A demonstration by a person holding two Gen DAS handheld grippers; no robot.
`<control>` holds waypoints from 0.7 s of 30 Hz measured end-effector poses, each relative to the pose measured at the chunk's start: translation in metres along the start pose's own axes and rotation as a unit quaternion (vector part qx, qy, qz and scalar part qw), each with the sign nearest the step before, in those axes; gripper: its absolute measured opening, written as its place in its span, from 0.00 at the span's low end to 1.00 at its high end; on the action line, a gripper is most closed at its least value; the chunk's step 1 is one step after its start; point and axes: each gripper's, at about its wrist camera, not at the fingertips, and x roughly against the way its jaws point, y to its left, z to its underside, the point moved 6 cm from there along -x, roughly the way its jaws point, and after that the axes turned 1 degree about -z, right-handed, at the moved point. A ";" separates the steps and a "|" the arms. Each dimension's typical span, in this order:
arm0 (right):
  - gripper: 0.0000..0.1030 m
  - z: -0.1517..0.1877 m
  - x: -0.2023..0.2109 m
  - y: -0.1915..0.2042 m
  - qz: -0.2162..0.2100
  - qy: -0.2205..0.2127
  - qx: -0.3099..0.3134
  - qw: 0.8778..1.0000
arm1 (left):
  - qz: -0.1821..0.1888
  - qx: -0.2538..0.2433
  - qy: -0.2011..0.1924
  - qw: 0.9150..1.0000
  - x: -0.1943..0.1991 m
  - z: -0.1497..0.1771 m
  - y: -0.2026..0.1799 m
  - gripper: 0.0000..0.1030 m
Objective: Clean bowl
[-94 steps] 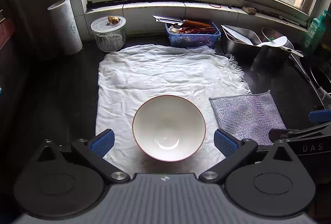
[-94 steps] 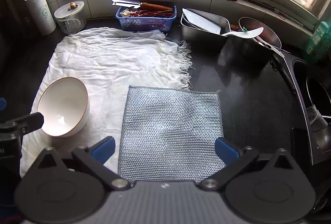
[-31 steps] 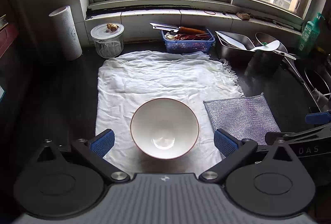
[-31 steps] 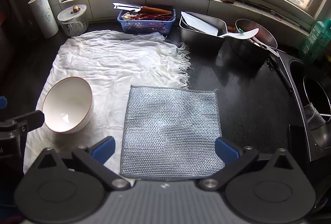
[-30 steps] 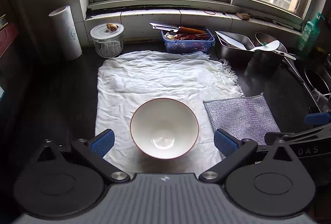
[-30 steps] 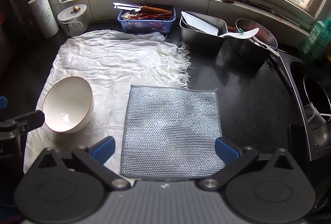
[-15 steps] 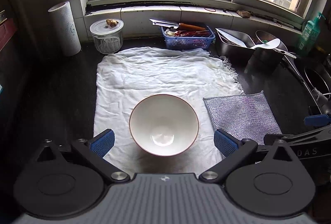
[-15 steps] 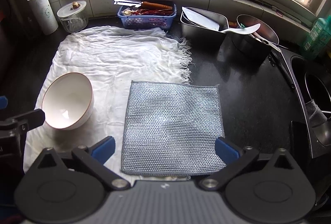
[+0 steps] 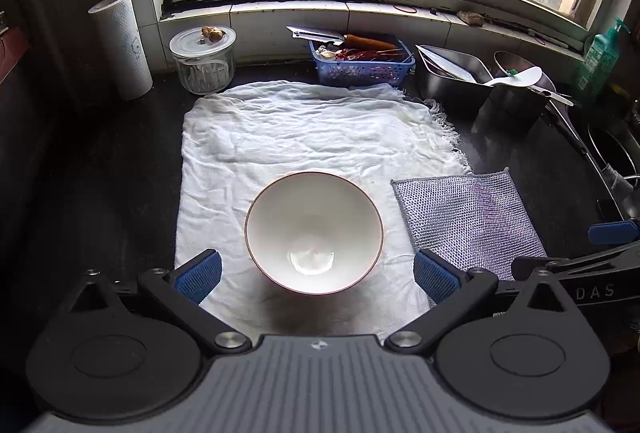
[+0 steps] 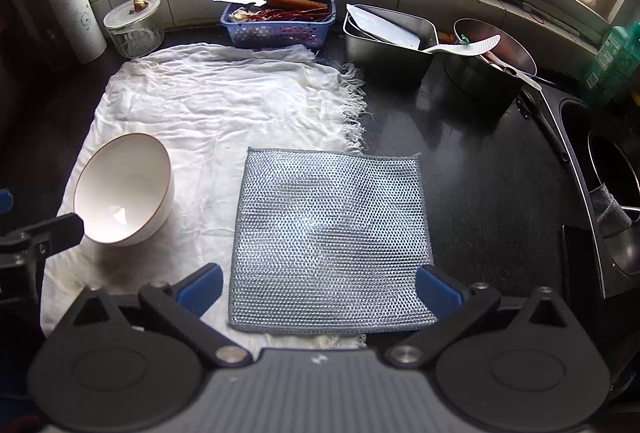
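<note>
A white bowl (image 9: pixel 314 233) with a thin red rim stands upright on the white cloth (image 9: pixel 304 137), near the cloth's front edge on the dark worktop (image 10: pixel 480 169). Just beside it on the right lies a silver mesh dishcloth (image 10: pixel 330 239), overlapping the cloth's fringed edge. The left gripper (image 9: pixel 316 275) is spread wide, empty, in front of the bowl. The right gripper (image 10: pixel 319 287) is likewise apart over the dishcloth; its body reads "DAS".

My left gripper (image 9: pixel 316 275) hangs wide open above the bowl (image 9: pixel 314 232), which sits upright on the white cloth (image 9: pixel 304 137). The scrubber (image 9: pixel 468 217) lies just right, overlapping the cloth's edge.
</note>
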 end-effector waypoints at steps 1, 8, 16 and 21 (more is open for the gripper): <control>1.00 0.000 0.000 0.000 -0.001 0.001 0.000 1.000 | 0.000 0.000 0.000 1.000 0.000 0.000 0.000 1.00; 1.00 0.000 -0.002 0.000 -0.002 0.002 0.000 1.000 | 0.001 -0.001 0.002 1.000 -0.002 -0.001 -0.001 1.00; 1.00 -0.001 -0.005 0.000 -0.005 0.004 0.000 1.000 | 0.009 -0.002 0.010 1.000 -0.007 0.000 -0.002 1.00; 1.00 -0.001 -0.007 -0.002 -0.004 0.005 -0.002 1.000 | 0.013 0.006 0.007 1.000 -0.008 -0.001 0.000 1.00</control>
